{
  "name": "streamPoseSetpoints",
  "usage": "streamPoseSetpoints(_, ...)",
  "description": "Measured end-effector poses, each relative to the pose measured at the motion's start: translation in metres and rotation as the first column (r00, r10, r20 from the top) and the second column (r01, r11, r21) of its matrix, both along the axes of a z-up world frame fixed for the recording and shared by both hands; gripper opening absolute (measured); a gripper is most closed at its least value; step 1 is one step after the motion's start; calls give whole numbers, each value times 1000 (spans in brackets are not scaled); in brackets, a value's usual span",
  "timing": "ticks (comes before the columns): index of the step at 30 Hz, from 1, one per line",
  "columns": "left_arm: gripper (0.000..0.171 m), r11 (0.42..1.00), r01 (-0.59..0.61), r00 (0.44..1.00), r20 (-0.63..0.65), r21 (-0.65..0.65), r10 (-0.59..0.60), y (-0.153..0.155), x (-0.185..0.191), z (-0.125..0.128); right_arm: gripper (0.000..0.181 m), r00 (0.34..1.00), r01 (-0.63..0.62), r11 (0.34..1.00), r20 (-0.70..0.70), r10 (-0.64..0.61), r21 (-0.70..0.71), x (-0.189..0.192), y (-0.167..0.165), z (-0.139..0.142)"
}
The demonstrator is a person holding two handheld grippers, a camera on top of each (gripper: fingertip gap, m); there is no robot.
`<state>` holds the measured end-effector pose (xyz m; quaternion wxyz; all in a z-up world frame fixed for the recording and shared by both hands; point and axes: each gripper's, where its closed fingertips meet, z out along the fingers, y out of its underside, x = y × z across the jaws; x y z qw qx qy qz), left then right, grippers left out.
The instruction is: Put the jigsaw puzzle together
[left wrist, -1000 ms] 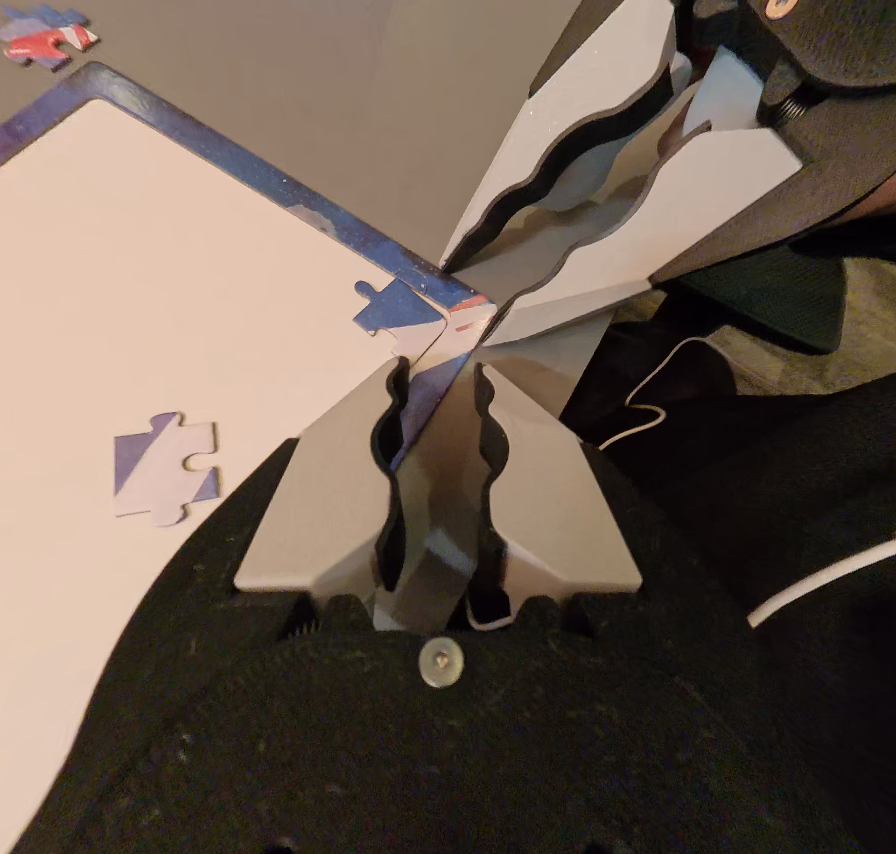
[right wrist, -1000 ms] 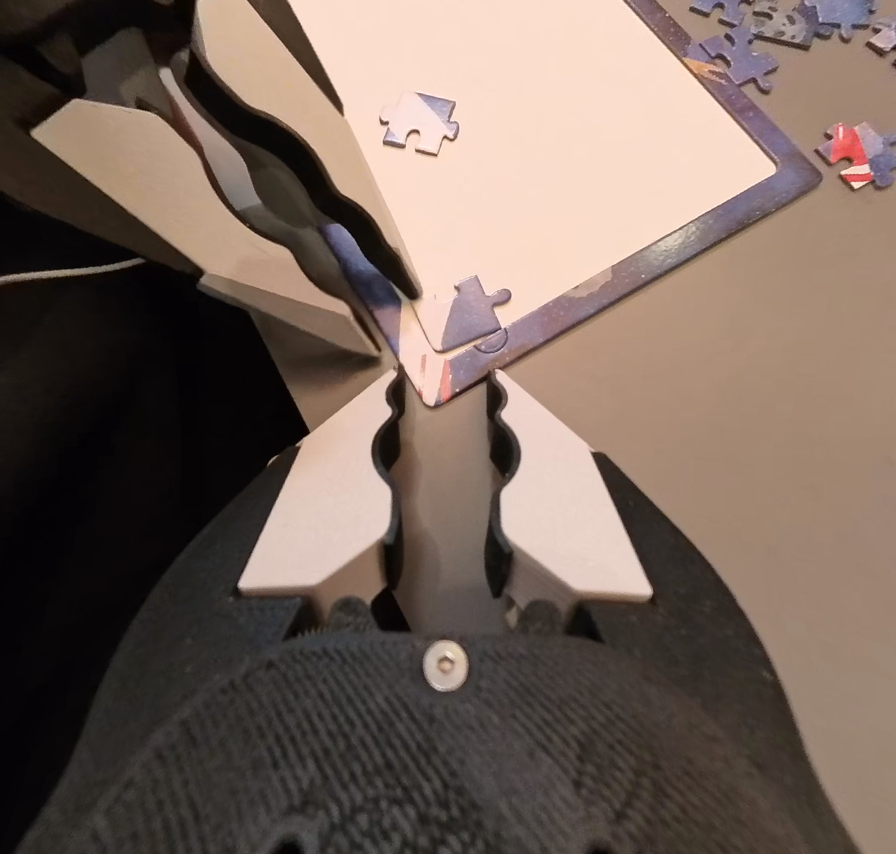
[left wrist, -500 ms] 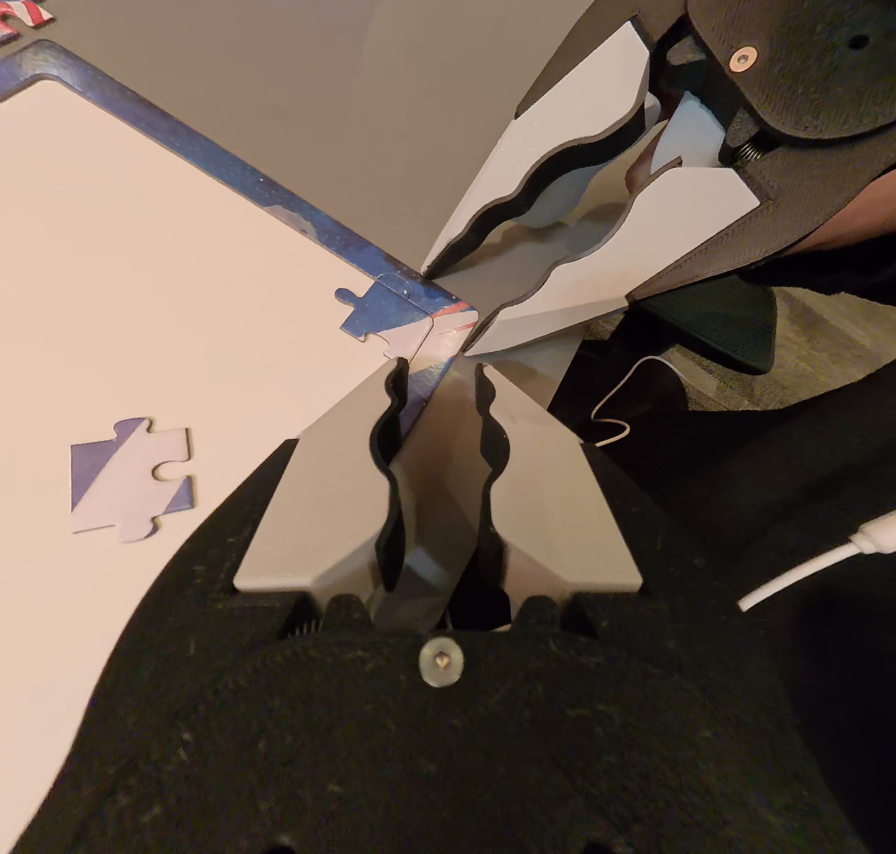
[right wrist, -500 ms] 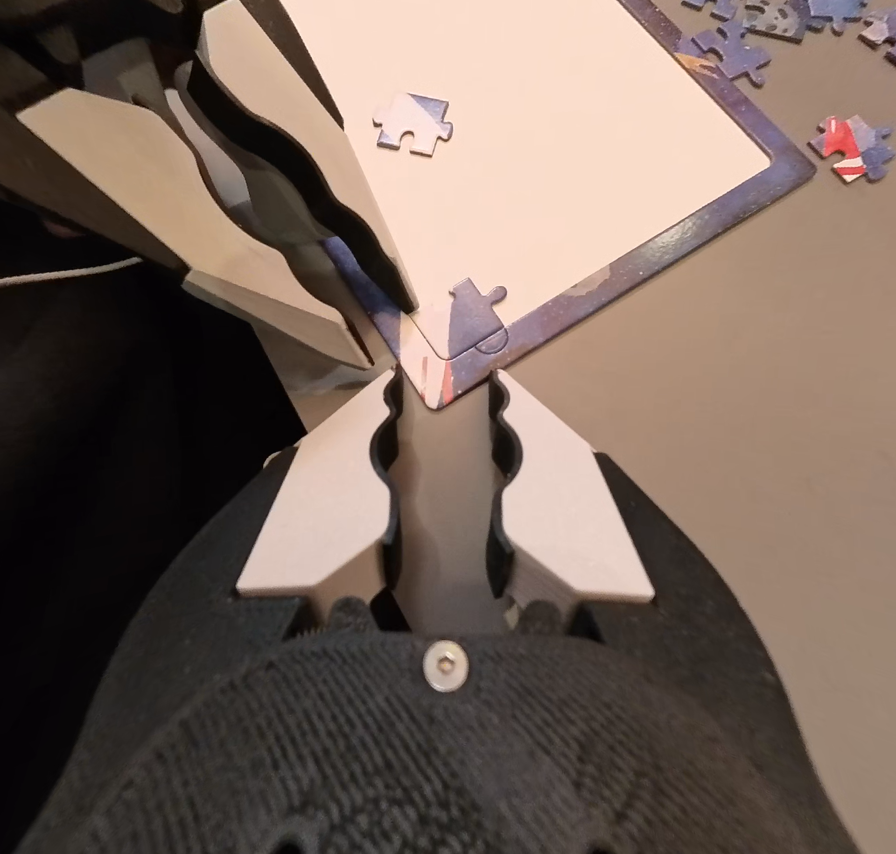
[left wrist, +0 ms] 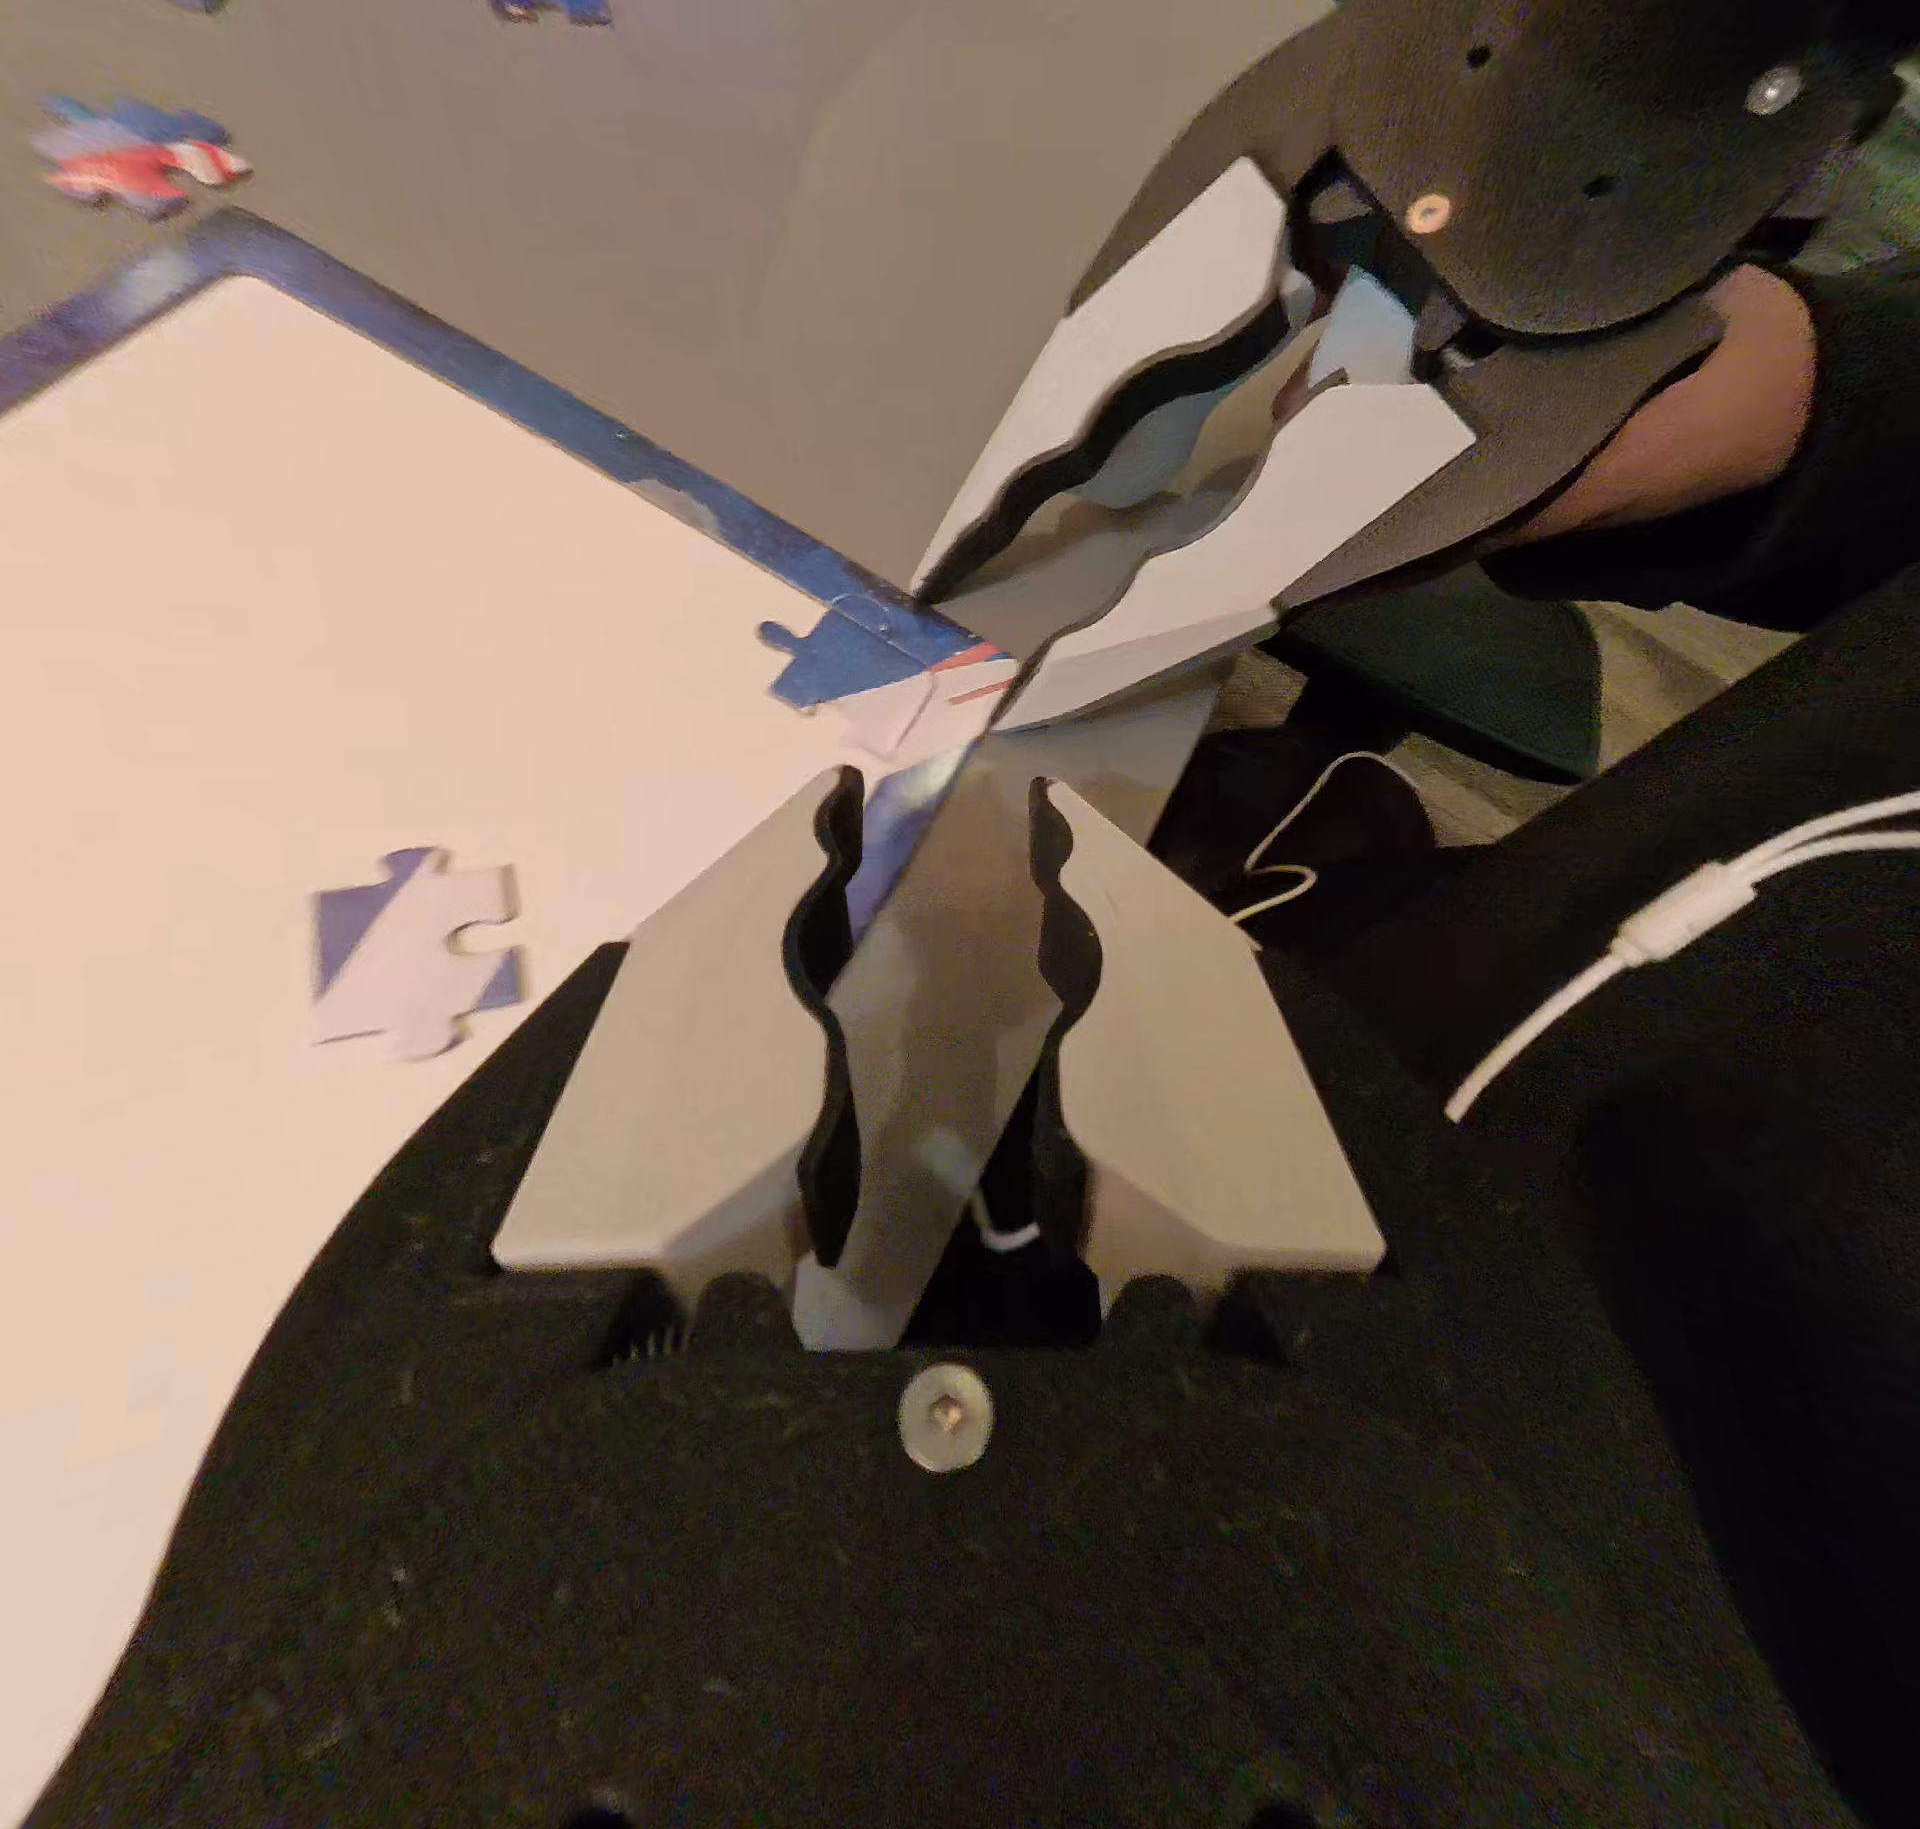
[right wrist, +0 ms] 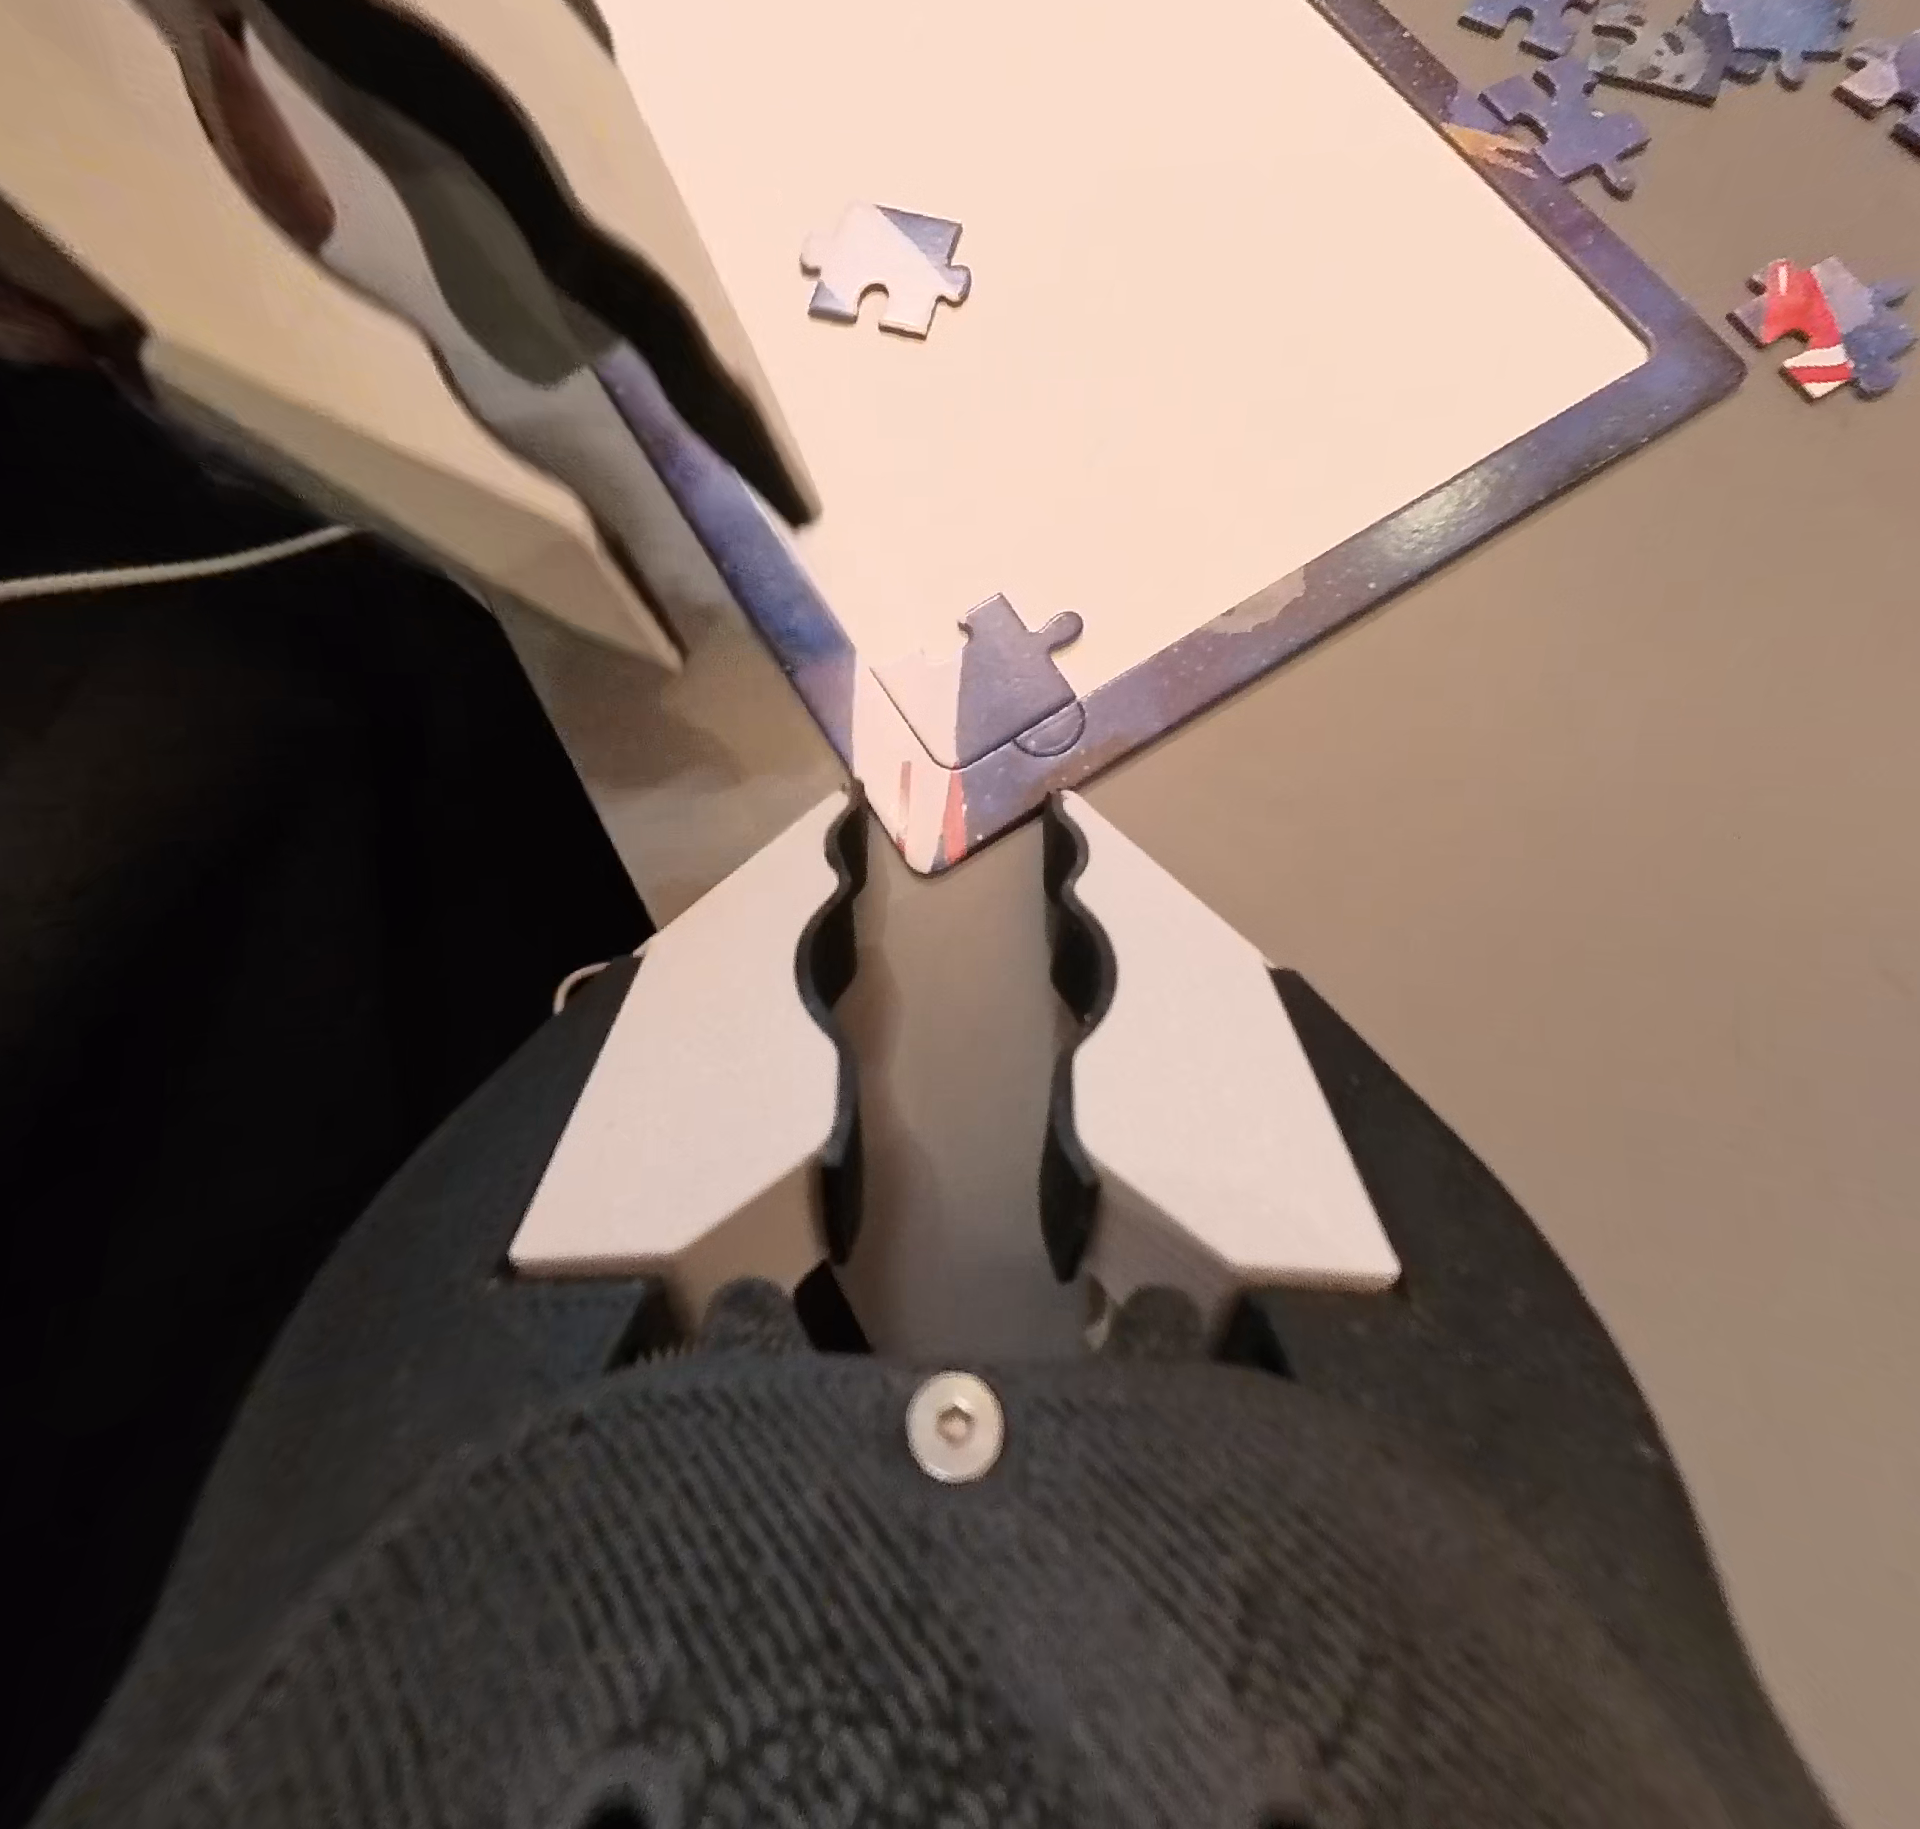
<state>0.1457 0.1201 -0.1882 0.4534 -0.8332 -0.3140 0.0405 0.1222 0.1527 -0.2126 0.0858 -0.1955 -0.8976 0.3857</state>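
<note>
The puzzle tray is a cream board with a blue frame point(left wrist: 468, 366), also in the right wrist view point(right wrist: 1455, 522). A blue and white corner piece point(left wrist: 852, 662) point(right wrist: 1013, 678) lies in its near corner. A loose blue and white piece point(left wrist: 416, 958) point(right wrist: 888, 267) lies on the board. My left gripper point(left wrist: 945, 782) point(right wrist: 738, 584) is open over the frame's side near that corner. My right gripper point(right wrist: 951, 803) point(left wrist: 966, 657) is open, with the tray's corner tip between its fingertips. Neither holds a piece.
Several loose blue pieces point(right wrist: 1558, 117) lie on the grey table beyond the tray. A red, white and blue piece point(right wrist: 1818, 335) point(left wrist: 135, 158) lies by the far corner. A hand point(left wrist: 1662, 449) holds the right gripper. A white cable point(left wrist: 1662, 938) crosses dark clothing past the table edge. About 5 cm separates my left fingertips from my right.
My left gripper has drawn back from the corner piece along the frame, and its view now takes in more of the table. My right gripper has stayed at the tray's corner.
</note>
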Motion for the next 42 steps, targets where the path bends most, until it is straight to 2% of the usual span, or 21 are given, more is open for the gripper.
streamPoseSetpoints(3,33,990,-119,992,-53,-76,115,-37,-23,1,33,1000,-1,1000,-2,1,-4,0,0,0)
streamPoseSetpoints(6,33,952,-267,960,-122,-148,251,-76,-47,-1,33,1000,-2,1000,0,2,-6,-1,0,0)
streamPoseSetpoints(10,32,912,-329,943,-143,-245,301,-100,-51,-13,33,1000,-7,1000,2,7,-2,-1,0,0)
streamPoseSetpoints(16,43,948,-266,963,2,-178,270,-79,-37,-24,33,1000,-2,1000,-2,2,-15,-2,1,0)
streamPoseSetpoints(20,40,992,-129,978,163,-4,128,-37,-10,-17,33,1000,-2,1000,-5,2,-19,-3,0,0)
streamPoseSetpoints(22,40,995,-102,985,143,1,101,-30,-9,-17,33,1000,-4,1000,-7,4,-19,-3,0,0)
streamPoseSetpoints(24,40,995,-103,992,73,11,102,-31,-14,-6,33,1000,-2,1000,-9,1,-25,-3,1,0)
streamPoseSetpoints(27,43,981,-193,981,-29,-3,193,-51,-34,7,33,1000,-4,1000,-12,4,-29,-3,1,0)
streamPoseSetpoints(30,51,964,-255,964,-91,-69,249,-72,-53,-4,33,1000,-6,999,-13,5,-32,-3,1,0)
streamPoseSetpoints(32,52,970,-229,973,-39,-87,226,-72,-55,-14,33,1000,-5,999,-13,5,-34,-3,1,0)
streamPoseSetpoints(35,53,981,-186,983,-8,-57,186,-65,-56,-12,33,1000,-6,1000,-13,6,-30,-3,1,0)
streamPoseSetpoints(42,57,968,-117,993,-20,-221,115,-63,-47,-26,33,1000,-7,1000,-12,7,-28,-3,1,0)
